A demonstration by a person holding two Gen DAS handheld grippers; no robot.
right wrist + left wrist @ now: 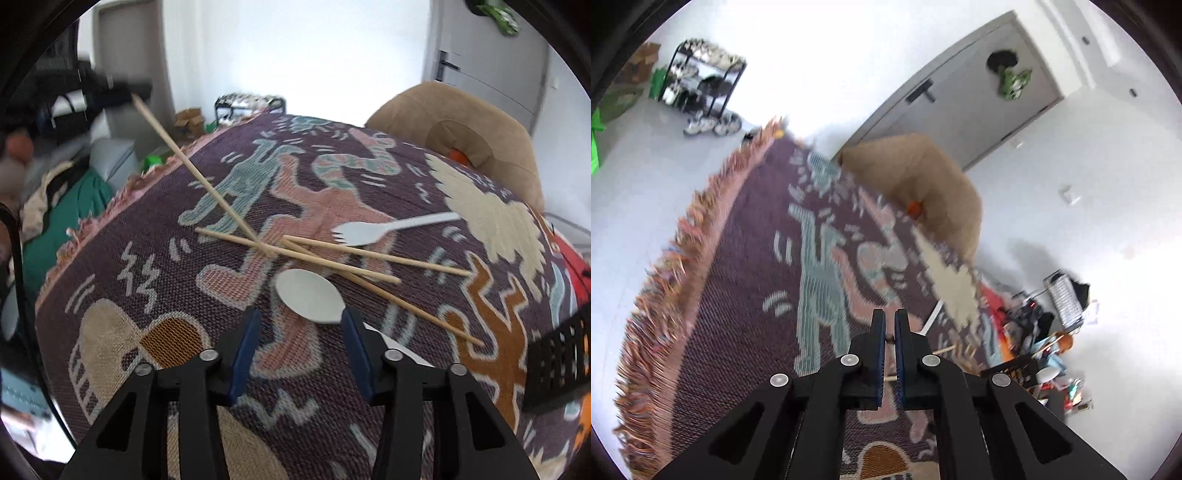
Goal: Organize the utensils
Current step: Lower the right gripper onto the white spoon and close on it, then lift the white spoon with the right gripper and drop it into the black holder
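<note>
Left hand-held gripper [890,314] clenched on one wooden chopstick [192,164], raised up-left of right hand-held gripper [300,319]. Right one released, straddling nothing; white spoon [308,295] just ahead, three chopsticks [369,254] and fork [373,230] beyond, loose on blanket-covered surface [155,229]. Black basket [561,354] far right. Sorting barely begun.

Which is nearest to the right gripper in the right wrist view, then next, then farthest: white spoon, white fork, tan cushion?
From the right gripper:
1. White spoon, its bowl just ahead of the fingertips.
2. White fork, farther out, to the right.
3. Tan cushion, beyond the blanket's far right edge.
</note>
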